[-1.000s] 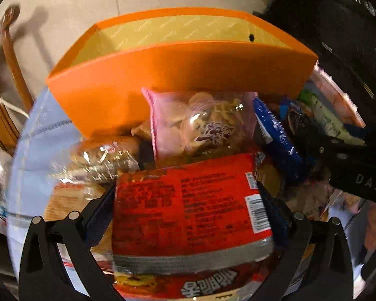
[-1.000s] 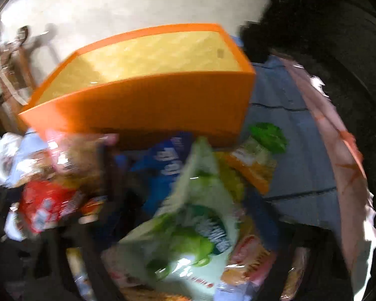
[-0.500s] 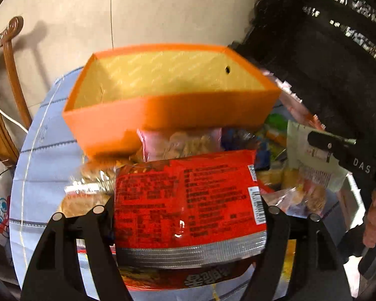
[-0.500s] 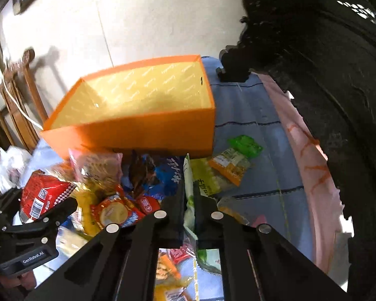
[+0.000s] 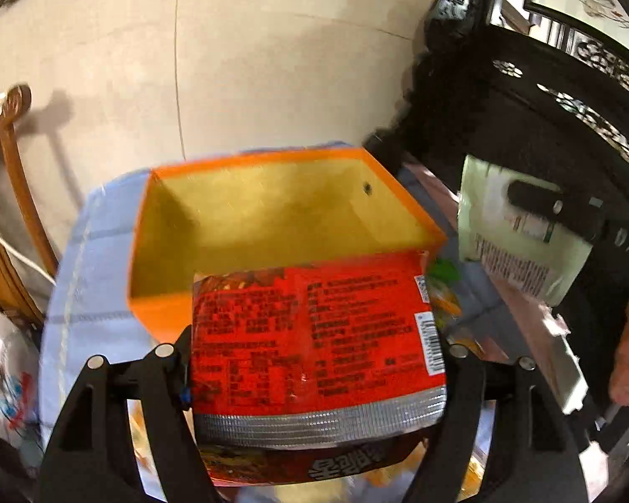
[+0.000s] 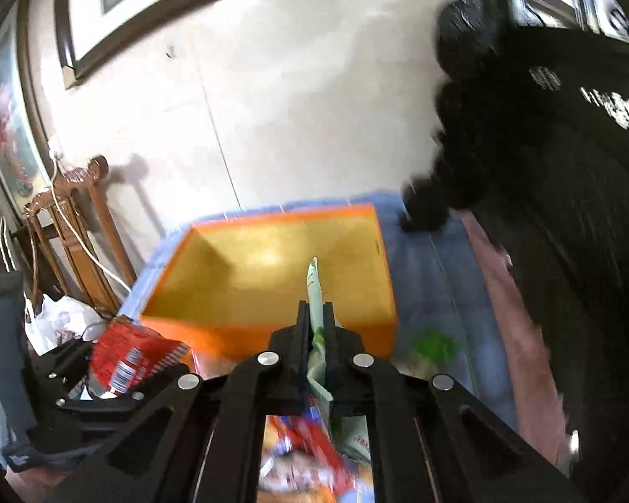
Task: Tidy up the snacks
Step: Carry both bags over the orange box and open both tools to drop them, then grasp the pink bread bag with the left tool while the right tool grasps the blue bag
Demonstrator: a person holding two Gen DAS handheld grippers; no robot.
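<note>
An open orange box (image 5: pixel 155 314) with a yellow inside stands on the blue cloth, with nothing seen in it. My left gripper (image 5: pixel 314 348) is shut on a red noodle packet (image 5: pixel 314 335), held wide and lifted in front of the box's near wall. In the right wrist view this left gripper (image 6: pixel 84 381) and red packet (image 6: pixel 134 356) show at the lower left of the orange box (image 6: pixel 239 339). My right gripper (image 6: pixel 316 318) is shut on a thin pale green packet (image 6: pixel 314 289), edge-on above the box's near side. The pale green packet (image 5: pixel 520 247) hangs right of the box.
A pile of loose snacks (image 6: pixel 306 452) lies below the grippers, and a small green packet (image 6: pixel 434 346) on the blue cloth (image 6: pixel 440 285). Dark carved furniture (image 5: pixel 545 117) rises at the right, a wooden chair (image 6: pixel 84 226) and white bag (image 6: pixel 58 322) at the left.
Both grippers have risen above the snack pile with their packets. The right gripper closed on the pale green packet. The box now shows from higher, its inside in view.
</note>
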